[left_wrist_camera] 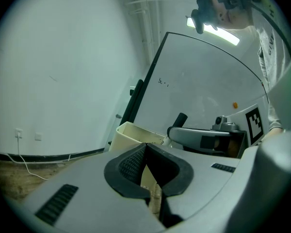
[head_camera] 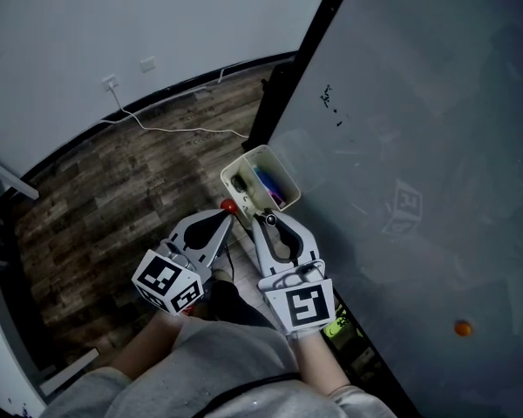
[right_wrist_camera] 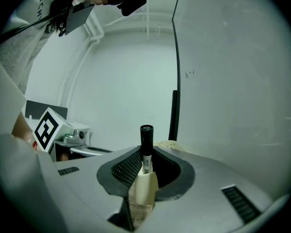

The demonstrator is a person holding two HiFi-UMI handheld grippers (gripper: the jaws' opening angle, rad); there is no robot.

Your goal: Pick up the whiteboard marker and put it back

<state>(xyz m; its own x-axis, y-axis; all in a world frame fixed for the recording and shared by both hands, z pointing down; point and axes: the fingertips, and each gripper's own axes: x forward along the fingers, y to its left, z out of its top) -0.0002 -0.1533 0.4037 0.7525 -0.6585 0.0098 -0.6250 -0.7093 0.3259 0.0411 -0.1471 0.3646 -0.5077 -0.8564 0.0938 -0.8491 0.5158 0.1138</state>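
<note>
A whiteboard marker (right_wrist_camera: 146, 147) with a black cap and white barrel stands upright between the pads of my right gripper (right_wrist_camera: 145, 163), which is shut on it. In the head view this gripper (head_camera: 268, 222) sits just below a cream holder box (head_camera: 242, 165) fixed to the whiteboard's edge; the box holds blue and purple pens (head_camera: 267, 182). In the left gripper view the marker's black cap (left_wrist_camera: 178, 120) sticks out above the right gripper's jaws. My left gripper (head_camera: 221, 219) hangs beside it, shut and empty (left_wrist_camera: 145, 152), with a small red object (head_camera: 229, 205) at its tip.
The grey whiteboard (head_camera: 418, 146) fills the right side, with a black frame (head_camera: 288, 85) and an orange magnet (head_camera: 463, 327). A white cable (head_camera: 174, 131) runs over the wooden floor to a wall socket (head_camera: 111, 83). The person's sleeves are at the bottom.
</note>
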